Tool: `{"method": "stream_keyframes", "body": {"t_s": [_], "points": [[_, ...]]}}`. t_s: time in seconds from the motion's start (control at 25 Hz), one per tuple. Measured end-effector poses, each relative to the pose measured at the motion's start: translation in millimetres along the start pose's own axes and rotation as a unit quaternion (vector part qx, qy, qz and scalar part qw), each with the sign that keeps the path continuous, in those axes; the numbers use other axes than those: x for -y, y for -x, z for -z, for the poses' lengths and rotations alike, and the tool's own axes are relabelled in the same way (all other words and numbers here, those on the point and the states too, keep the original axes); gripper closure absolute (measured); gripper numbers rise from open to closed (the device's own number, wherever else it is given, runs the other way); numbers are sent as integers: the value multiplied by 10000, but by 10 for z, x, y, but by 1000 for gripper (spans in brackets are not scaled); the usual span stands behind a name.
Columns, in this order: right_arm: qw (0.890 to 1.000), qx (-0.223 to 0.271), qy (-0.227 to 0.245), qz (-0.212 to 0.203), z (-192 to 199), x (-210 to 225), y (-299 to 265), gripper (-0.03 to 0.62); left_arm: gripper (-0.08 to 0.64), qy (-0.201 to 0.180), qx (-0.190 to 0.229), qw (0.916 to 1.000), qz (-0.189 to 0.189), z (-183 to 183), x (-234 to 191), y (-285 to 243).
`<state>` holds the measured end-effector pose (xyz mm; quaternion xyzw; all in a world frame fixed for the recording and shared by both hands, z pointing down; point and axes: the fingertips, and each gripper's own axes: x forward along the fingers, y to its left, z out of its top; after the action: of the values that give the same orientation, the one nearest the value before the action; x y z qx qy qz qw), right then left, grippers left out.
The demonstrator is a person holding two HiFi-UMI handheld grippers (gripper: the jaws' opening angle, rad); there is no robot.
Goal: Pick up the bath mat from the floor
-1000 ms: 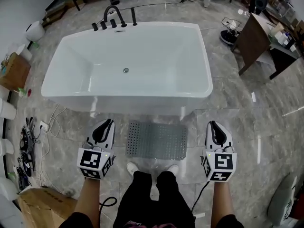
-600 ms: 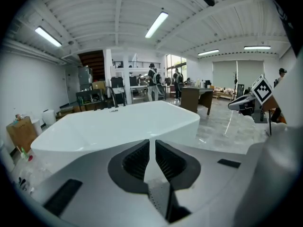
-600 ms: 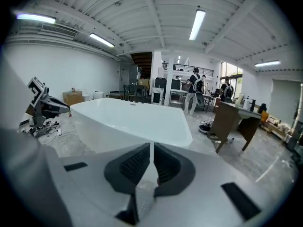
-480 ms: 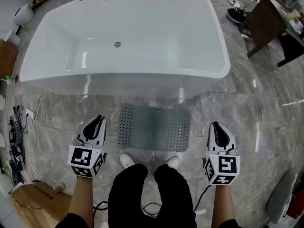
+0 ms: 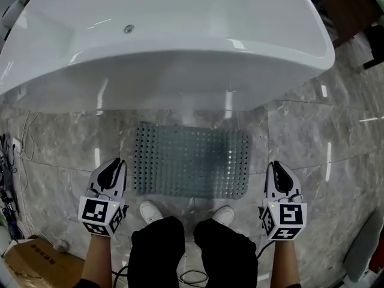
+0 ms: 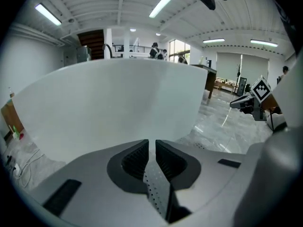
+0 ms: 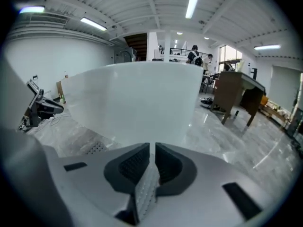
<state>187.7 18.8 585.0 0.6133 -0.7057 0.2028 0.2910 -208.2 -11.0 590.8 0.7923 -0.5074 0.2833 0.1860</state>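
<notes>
The grey perforated bath mat [image 5: 191,161] lies flat on the marble floor in front of the white bathtub [image 5: 180,53]. My left gripper [image 5: 116,164] hangs just off the mat's left edge, jaws shut with nothing between them. To the right of the mat's right edge my right gripper [image 5: 275,166] is also shut and empty. The left gripper view shows the closed left gripper [image 6: 152,144] facing the tub wall [image 6: 109,112], with a strip of the mat [image 6: 202,146] at the right. In the right gripper view the closed right gripper [image 7: 152,149] faces the tub, the mat's corner [image 7: 93,148] at the left.
The person's white shoes [image 5: 150,210] [image 5: 224,213] stand at the mat's near edge. Cables [image 5: 11,161] and a cardboard box [image 5: 27,261] lie at the left. A brown desk [image 7: 236,96] stands beyond the tub at the right.
Both grippers have sunk toward the floor, staying shut, and now flank the mat. The head has dropped closer, so the mat and tub look larger.
</notes>
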Motion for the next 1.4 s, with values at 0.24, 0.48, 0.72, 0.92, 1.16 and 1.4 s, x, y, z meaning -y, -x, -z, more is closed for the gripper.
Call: {"method": "stream_keyframes", "body": {"t_s": [0.24, 0.48, 0.72, 0.92, 1.16, 1.4], "points": [[9995, -280, -13, 128, 871, 30, -714, 549, 531, 65, -245, 9996, -98, 849, -215, -735], [9978, -653, -75, 52, 1721, 3, -1320, 463, 439, 99, -580, 9983, -43, 1648, -356, -1284], [9888, -1439, -390, 100, 2707, 79, -1883, 392, 331, 306, -1022, 9934, -424, 2514, -571, -1721], [9780, -1999, -594, 37, 3261, 122, -2123, 322, 268, 642, -1621, 9819, -735, 3145, -810, -1879], [9675, -2397, -801, 69, 3548, 171, -2262, 311, 241, 789, -1942, 9745, -799, 3444, -912, -1991], [9625, -2507, -1026, -169, 3552, 157, -2290, 316, 242, 1235, -2047, 9691, -612, 3539, -901, -2072]]}}
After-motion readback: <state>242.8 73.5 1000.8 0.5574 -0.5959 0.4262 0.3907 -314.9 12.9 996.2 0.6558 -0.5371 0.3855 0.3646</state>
